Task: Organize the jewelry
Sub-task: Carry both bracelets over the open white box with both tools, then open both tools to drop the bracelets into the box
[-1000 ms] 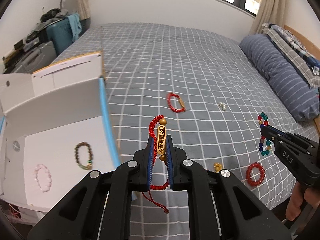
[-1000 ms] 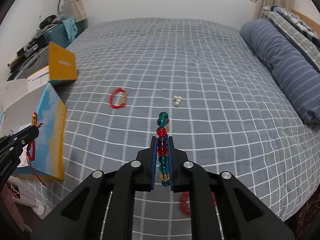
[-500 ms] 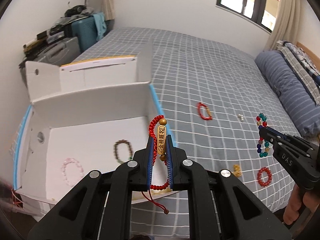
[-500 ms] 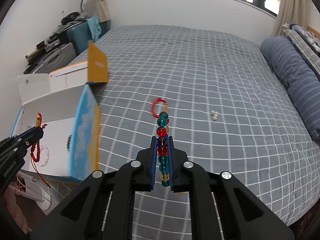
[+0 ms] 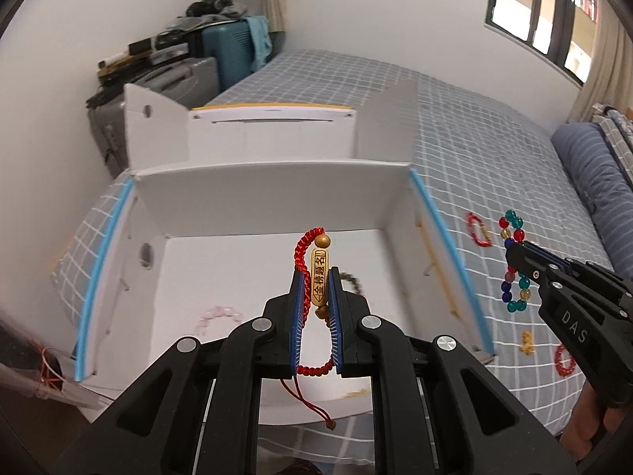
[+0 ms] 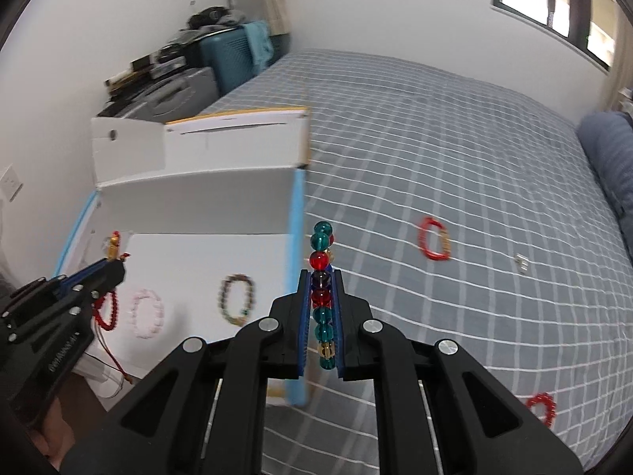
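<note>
My left gripper (image 5: 315,277) is shut on a red cord bracelet with a gold charm (image 5: 319,277) and holds it above the open white box (image 5: 269,198). My right gripper (image 6: 321,277) is shut on a multicolour glass bead bracelet (image 6: 322,269), just right of the box's blue-edged wall (image 6: 294,277). A pink bead bracelet (image 6: 147,314) and a brown bead bracelet (image 6: 236,304) lie on the box floor. The right gripper also shows in the left wrist view (image 5: 514,251), the left gripper in the right wrist view (image 6: 114,267).
On the grey checked bedspread (image 6: 455,158) lie a red bracelet with gold beads (image 6: 434,238), a small silver piece (image 6: 522,264), a red bead bracelet (image 6: 541,405) and a small gold piece (image 5: 527,347). Suitcases and clutter (image 5: 178,63) stand behind the box.
Both grippers have swung left toward the box with their bracelets. The left one now hangs over the box floor; the right one has reached the box's right wall.
</note>
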`<state>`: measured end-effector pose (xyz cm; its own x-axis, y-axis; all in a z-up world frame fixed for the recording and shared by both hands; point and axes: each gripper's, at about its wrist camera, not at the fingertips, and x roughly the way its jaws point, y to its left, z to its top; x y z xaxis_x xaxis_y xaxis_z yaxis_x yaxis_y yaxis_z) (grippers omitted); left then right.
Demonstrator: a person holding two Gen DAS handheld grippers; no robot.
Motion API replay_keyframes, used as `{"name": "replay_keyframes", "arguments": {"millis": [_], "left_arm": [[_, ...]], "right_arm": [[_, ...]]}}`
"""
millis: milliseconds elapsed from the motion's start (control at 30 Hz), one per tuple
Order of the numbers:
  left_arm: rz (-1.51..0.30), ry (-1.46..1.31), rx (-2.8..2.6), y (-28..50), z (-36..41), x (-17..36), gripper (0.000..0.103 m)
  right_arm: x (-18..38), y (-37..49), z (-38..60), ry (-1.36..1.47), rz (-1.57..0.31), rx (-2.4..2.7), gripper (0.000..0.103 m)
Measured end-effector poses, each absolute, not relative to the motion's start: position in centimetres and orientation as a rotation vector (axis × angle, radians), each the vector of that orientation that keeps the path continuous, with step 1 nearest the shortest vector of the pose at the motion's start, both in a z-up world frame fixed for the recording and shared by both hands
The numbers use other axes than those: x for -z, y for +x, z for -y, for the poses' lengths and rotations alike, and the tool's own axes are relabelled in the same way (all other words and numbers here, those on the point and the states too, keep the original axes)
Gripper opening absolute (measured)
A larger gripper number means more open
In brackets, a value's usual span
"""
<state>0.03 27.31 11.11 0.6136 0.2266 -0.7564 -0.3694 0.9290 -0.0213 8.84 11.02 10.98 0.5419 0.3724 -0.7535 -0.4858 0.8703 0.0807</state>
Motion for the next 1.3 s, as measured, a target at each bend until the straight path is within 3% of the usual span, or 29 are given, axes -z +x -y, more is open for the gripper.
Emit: {"name": "replay_keyframes", "arguments": {"millis": [500, 1133, 1300], "left_arm": [[-0.886, -0.235, -0.457, -1.0, -35.2, -8.5, 0.011], [-1.013, -0.239, -0.49, 0.1, -37.4, -4.7, 0.012], [-1.008, -0.245, -0.495, 0.0, -37.5, -4.8, 0.017]], "right_arm": [[-7.6, 8.4, -20.5, -0.205, -0.903, -0.616, 0.009], [-3.4, 10.1, -22.9, -0.249, -1.03, -0.585, 0.009], [-3.7, 10.0, -22.8, -0.258, -1.015, -0.582, 0.012]]}}
